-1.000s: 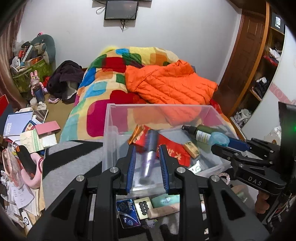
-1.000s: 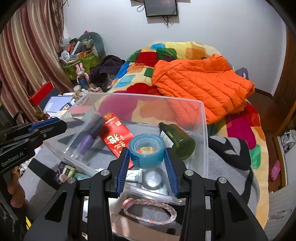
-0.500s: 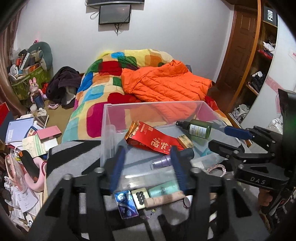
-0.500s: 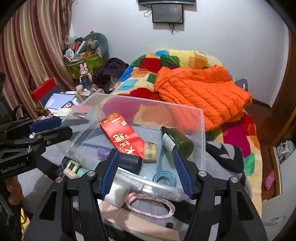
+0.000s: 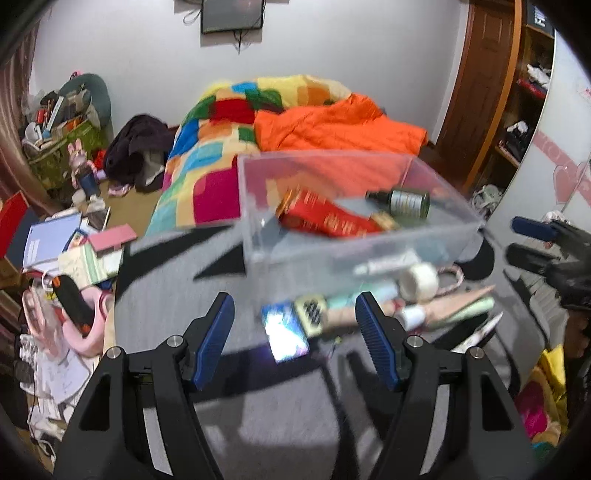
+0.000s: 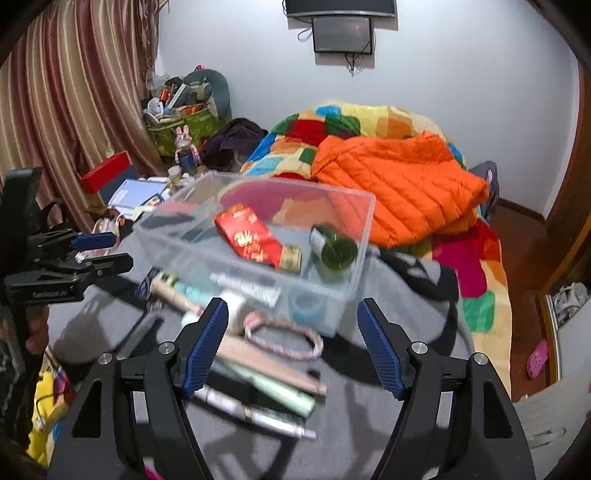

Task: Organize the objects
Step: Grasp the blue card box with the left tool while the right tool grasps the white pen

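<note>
both my grippers hang wide apart with nothing in them: left gripper (image 5: pixel 293 334), right gripper (image 6: pixel 291 341). the clear box (image 6: pixel 343 310) sits just ahead of both, holding a red packet (image 6: pixel 247 236) and a green bottle (image 6: pixel 334 251). the braided cord (image 6: pixel 284 338) between my right fingers looks light and limp; i'd pinch one strand. only my left view shows the blue packet (image 5: pixel 286 328) and tape roll (image 5: pixel 419 282).

- I'm in a home bedroom: patchwork quilt (image 6: pixel 354 125) and orange puffer jacket (image 6: pixel 399 184) on the far bed.
- Striped curtains (image 6: pixel 66 96) left, wall television (image 6: pixel 341 35) far.
</note>
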Available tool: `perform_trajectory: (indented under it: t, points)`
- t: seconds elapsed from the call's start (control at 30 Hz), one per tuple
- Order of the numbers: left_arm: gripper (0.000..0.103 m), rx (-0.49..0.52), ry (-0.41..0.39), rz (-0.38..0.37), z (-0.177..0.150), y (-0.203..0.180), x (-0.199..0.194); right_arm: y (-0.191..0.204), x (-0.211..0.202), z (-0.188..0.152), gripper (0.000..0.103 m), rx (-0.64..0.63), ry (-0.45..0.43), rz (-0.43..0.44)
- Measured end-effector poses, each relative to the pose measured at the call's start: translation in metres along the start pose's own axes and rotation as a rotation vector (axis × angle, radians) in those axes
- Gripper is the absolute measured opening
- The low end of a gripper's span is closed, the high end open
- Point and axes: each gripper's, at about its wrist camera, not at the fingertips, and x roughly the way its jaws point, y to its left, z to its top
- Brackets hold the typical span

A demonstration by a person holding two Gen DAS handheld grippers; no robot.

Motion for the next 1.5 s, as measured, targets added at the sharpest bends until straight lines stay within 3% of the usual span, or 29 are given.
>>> perform_trajectory:
  t: [0.37, 0.43, 0.6, 0.83, 0.93, 1.1, 1.27, 1.5]
  points:
    - [0.068, -0.047, 0.143, 0.027, -0.036, 0.013, 0.028, 0.011, 0.016, -0.062, 0.069, 0.018, 0.148, 0.113]
    - [0.067, -0.058, 0.154, 0.03, -0.036, 0.015, 0.031, 0.017, 0.02, -0.064, 0.064, 0.008, 0.149, 0.139]
    - [0.062, -0.069, 0.158, 0.054, -0.032, 0.017, 0.036, 0.035, 0.026, -0.064, 0.047, -0.079, 0.152, 0.144]
    - [0.059, -0.04, 0.161, 0.058, -0.023, 0.007, 0.045, 0.046, 0.034, -0.061, 0.041, -0.172, 0.168, 0.107]
    - [0.053, -0.03, 0.173, 0.077, -0.021, 0.005, 0.05, 0.047, 0.037, -0.063, 0.036, -0.179, 0.189, 0.109]
    - [0.029, -0.04, 0.161, 0.077, -0.023, 0.008, 0.047, 0.054, 0.037, -0.067, 0.021, -0.206, 0.214, 0.136]
    - [0.028, -0.047, 0.148, 0.059, -0.034, 0.012, 0.035, 0.057, 0.035, -0.069, 0.012, -0.183, 0.237, 0.191]
    - [0.028, -0.052, 0.13, 0.038, -0.057, 0.014, 0.011, 0.058, 0.038, -0.069, 0.012, -0.144, 0.235, 0.215]
